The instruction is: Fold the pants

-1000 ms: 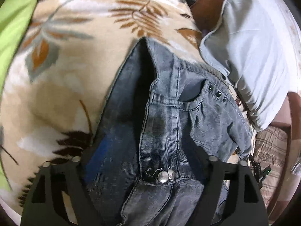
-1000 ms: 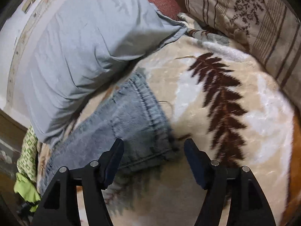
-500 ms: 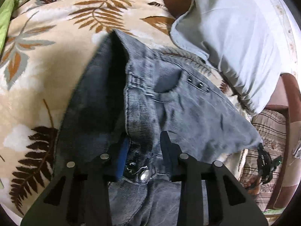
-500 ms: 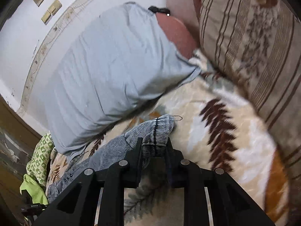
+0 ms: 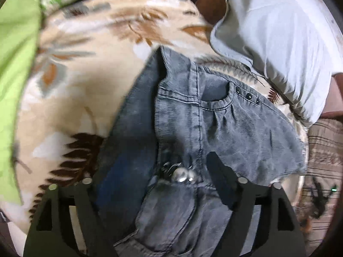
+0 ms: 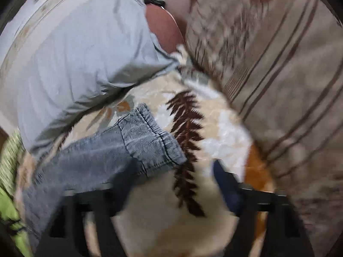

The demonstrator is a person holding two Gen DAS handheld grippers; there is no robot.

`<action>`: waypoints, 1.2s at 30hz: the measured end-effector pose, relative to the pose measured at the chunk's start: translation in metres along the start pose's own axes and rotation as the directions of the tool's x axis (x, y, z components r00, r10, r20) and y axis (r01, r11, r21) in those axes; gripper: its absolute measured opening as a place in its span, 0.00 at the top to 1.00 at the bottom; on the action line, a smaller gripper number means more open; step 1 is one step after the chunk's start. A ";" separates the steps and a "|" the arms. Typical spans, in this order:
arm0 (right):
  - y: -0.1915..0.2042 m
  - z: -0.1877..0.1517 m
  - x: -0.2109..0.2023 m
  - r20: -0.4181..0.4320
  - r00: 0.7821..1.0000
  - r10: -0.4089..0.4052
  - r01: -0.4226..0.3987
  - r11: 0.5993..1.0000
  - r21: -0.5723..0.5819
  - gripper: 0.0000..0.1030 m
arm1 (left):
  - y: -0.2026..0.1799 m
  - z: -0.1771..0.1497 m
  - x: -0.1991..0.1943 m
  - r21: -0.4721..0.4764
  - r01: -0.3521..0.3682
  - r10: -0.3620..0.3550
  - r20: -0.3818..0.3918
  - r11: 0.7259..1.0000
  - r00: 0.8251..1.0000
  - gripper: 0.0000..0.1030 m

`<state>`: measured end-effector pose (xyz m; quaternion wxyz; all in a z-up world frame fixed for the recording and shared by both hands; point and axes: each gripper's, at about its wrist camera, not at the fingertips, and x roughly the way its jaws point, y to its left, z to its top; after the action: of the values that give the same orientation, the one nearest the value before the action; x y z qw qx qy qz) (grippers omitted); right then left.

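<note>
Grey denim pants lie on a leaf-patterned blanket. In the left wrist view the waistband (image 5: 182, 128) with its metal button (image 5: 181, 174) lies between my left gripper's (image 5: 158, 171) wide-open fingers, loose and not held. In the right wrist view a pant leg ends in a cuff (image 6: 150, 137) that lies flat on the blanket. My right gripper (image 6: 173, 180) is open just in front of the cuff; its left finger overlaps the leg, its right finger (image 6: 227, 186) is over bare blanket. Both views are motion-blurred.
A pale blue pillow (image 5: 278, 42) (image 6: 81, 60) lies beyond the pants. A brown striped cushion (image 6: 278, 75) stands at the right. Green cloth (image 5: 15, 64) borders the blanket (image 6: 218, 132) at the left. A white wall is behind the pillow.
Both grippers were shut on the pants half a second ago, left on the waistband, right on the cuff. Both have opened and let go; the cuff now lies flat.
</note>
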<state>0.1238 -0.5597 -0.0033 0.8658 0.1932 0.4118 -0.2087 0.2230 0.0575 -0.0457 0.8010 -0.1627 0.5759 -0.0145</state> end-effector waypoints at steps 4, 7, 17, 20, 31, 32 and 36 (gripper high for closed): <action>0.002 -0.002 -0.037 0.023 0.997 -0.074 0.075 0.996 -0.045 0.00 | -0.008 -0.021 -0.006 0.011 -0.046 0.046 0.004 0.999 0.999 0.20; -0.001 -0.004 -0.048 -0.003 0.995 -0.097 0.096 0.994 -0.054 0.00 | -0.017 -0.034 -0.018 0.027 -0.088 0.087 0.047 0.996 0.995 0.20; 0.007 -0.017 -0.073 -0.050 0.993 -0.106 0.098 0.986 -0.133 0.00 | -0.078 -0.066 -0.072 0.223 -0.081 0.046 0.157 0.971 0.986 0.20; 0.011 -0.030 -0.083 -0.031 0.999 -0.026 0.022 0.992 -0.123 0.00 | -0.067 -0.063 -0.073 0.226 -0.089 0.056 0.150 0.970 0.987 0.20; 0.020 -0.013 -0.023 -0.082 0.995 0.058 -0.066 0.993 -0.099 0.00 | 0.023 0.030 -0.012 -0.049 -0.072 0.069 -0.069 0.996 0.995 0.20; 0.023 -0.005 -0.017 -0.078 0.995 0.064 -0.071 0.993 -0.095 0.00 | 0.024 0.042 -0.005 -0.075 -0.051 0.044 -0.088 0.996 0.995 0.20; 0.034 0.031 0.014 -0.080 0.992 0.093 -0.100 0.991 -0.093 0.00 | 0.014 0.074 0.022 -0.098 -0.001 -0.014 -0.151 0.995 0.988 0.20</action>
<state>0.1694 -0.5501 0.0090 0.8669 0.1787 0.4441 -0.1389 0.2963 0.0842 -0.0490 0.7461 -0.2018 0.6345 -0.0012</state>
